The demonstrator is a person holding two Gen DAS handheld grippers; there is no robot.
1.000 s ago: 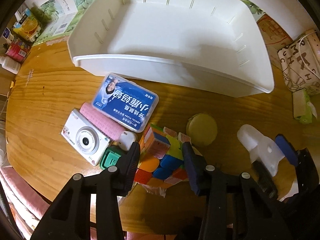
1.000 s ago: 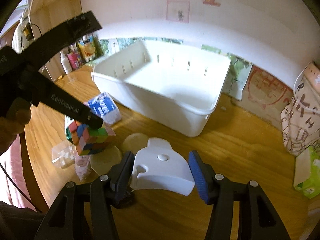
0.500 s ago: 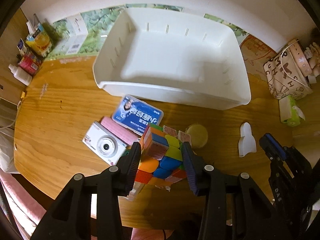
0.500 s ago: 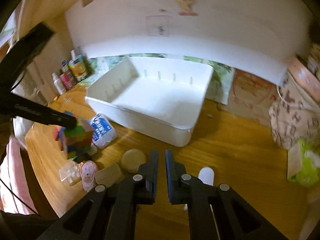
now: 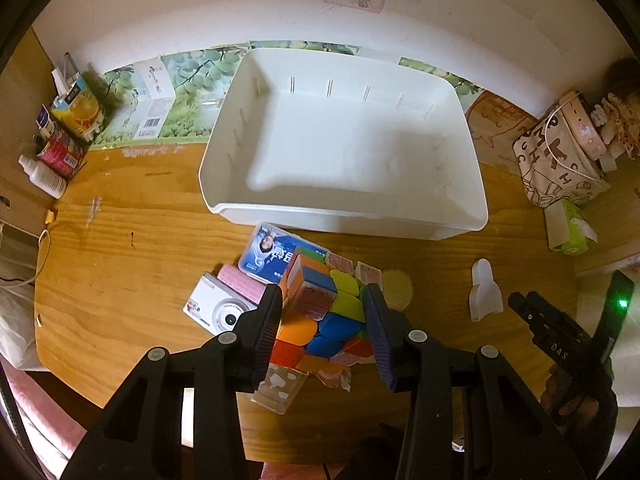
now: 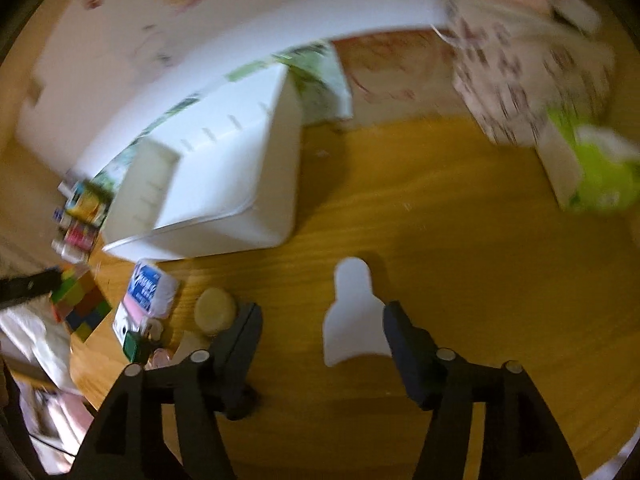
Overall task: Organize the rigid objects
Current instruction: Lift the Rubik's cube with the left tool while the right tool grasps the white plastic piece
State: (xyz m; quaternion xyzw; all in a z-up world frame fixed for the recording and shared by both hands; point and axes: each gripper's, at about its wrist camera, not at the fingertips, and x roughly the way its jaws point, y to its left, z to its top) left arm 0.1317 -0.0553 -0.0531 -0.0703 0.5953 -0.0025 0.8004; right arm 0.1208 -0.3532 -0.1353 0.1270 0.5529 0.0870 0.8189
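Colourful puzzle cube [image 5: 326, 312] with scrambled squares sits tight between the black fingers [image 5: 266, 328] of my left hand-held gripper [image 5: 322, 326], which is clenched on it. I see the cube held up above the wooden table [image 5: 132, 288]. Under it lie a white camera [image 5: 218, 308], a pink ridged block [image 5: 240, 286] and a blue flat box with a picture on it [image 5: 268, 254], all close together. A small clear box [image 5: 280, 390] lies near the table's edge. A round yellow disc [image 5: 398, 290] lies just beside the cube. The big white plastic bin [image 5: 344, 148] stands farther back on the table, and I see nothing in it.

My right hand-held gripper [image 6: 322, 330] is released, and its jaws have just been opening. A small white plastic piece with a narrow neck [image 6: 352, 316] lies on the table between its fingers, but they do not touch it. That view is blurry. A green tissue pack [image 6: 600, 172] lies off to the right, near a patterned bag [image 6: 528, 76].
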